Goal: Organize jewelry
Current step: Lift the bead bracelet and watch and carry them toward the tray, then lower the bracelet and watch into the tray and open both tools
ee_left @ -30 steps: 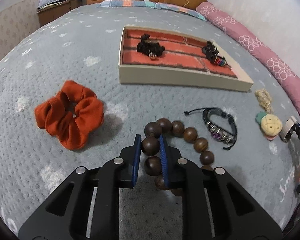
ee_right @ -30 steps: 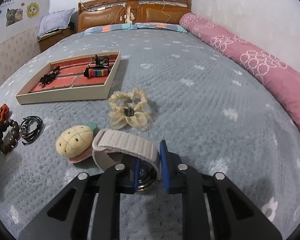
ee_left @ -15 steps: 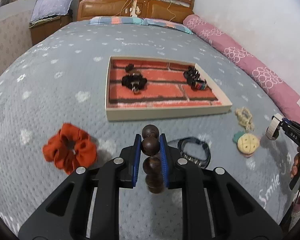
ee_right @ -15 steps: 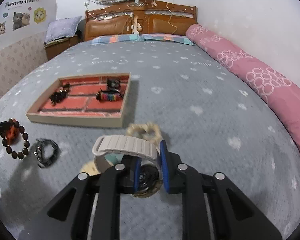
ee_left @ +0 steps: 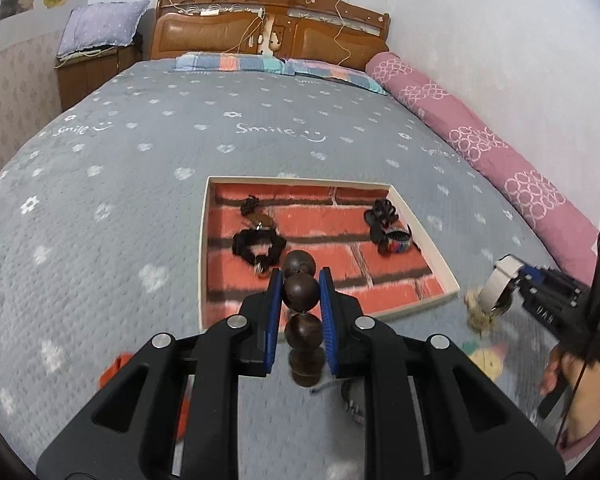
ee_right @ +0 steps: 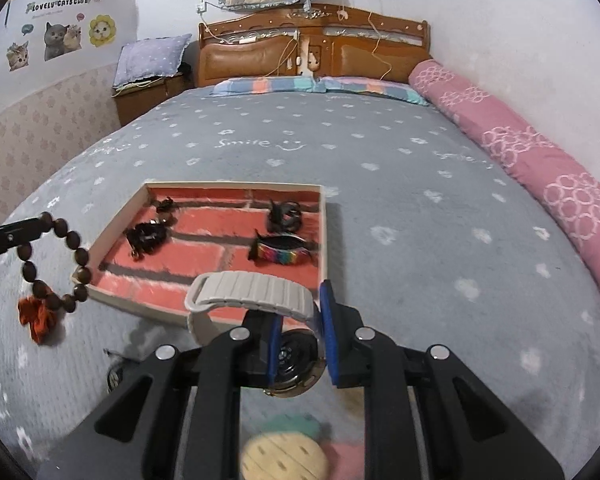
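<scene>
Both grippers have risen off the bed since a second ago, each lifting its piece clear of the blanket and toward the tray [ee_left: 440, 254]. Left gripper [ee_left: 300, 294] pinches one bead of the wooden bracelet [ee_left: 301, 291] between its blue pads; in the right wrist view the loop [ee_right: 56, 258] hangs down from the jaws, its plane roughly vertical, in the air off the tray's near left corner. Right gripper [ee_right: 299, 326] is clamped on the watch [ee_right: 296, 360], whose round dark case sits between the fingers while the pale ribbed strap [ee_right: 252, 290] arches crosswise above them, its long axis running left to right, over the tray's near edge. Inside the brick-patterned tray lie a black scrunchie [ee_left: 258, 246] toward the left end and a rainbow-striped band [ee_right: 286, 254] toward the right, with smaller dark pieces behind them near the far edge. On the blanket [ee_right: 400, 200] the white stitched word "Smile" [ee_right: 242, 143] with a smiley face can be read beyond the tray's far edge. A wall sticker [ee_right: 58, 4] reads "LOVELY CATS CLUB" above cartoon cats. An orange scrunchie [ee_right: 38, 316] lies on the blanket off the tray's left end, and a blurred pineapple toy [ee_right: 284, 458] sits at the near edge of the bed below the right gripper.
</scene>
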The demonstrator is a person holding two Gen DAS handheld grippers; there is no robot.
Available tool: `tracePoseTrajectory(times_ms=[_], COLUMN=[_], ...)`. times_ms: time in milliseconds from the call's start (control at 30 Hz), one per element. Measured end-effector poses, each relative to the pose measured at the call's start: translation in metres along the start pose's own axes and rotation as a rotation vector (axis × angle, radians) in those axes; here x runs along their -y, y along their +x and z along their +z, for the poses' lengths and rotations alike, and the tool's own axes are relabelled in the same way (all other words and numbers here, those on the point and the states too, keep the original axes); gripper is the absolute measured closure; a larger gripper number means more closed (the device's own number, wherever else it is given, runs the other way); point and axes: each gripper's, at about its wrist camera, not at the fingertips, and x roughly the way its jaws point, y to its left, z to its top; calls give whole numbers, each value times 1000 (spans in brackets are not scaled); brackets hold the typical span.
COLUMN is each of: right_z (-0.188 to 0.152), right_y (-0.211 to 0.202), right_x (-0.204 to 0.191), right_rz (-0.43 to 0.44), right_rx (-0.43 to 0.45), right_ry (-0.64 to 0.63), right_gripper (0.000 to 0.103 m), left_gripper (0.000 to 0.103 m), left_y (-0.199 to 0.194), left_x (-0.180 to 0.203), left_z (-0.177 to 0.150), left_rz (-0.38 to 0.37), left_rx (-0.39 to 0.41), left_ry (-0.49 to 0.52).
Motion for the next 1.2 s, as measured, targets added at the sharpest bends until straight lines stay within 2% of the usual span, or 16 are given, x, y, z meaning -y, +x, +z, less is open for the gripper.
tracePoseTrajectory(times_ms=[167,300,467,833,1200], right_z=[12,15,14,9,4], right_y=[35,64,95,111,110], right_x=[-10,-9,-5,-12,-15], right_rz=[-1,2,-3,-20,-47], right_rx=[-32,-65,-101,-130,-183], right_ry=[5,43,95,90,39], right_gripper=[84,84,84,84,83], left_gripper=[86,86,86,86,83], left_y=[38,63,89,120,126], left_x=[1,-8,-27,-67,-60], left_z=[15,22,16,-9,-17], left_rz=[6,2,22,107,142], left_rx=[-28,-48,-83,-159,-183], left_ry=[7,-25,-63,-109,-64])
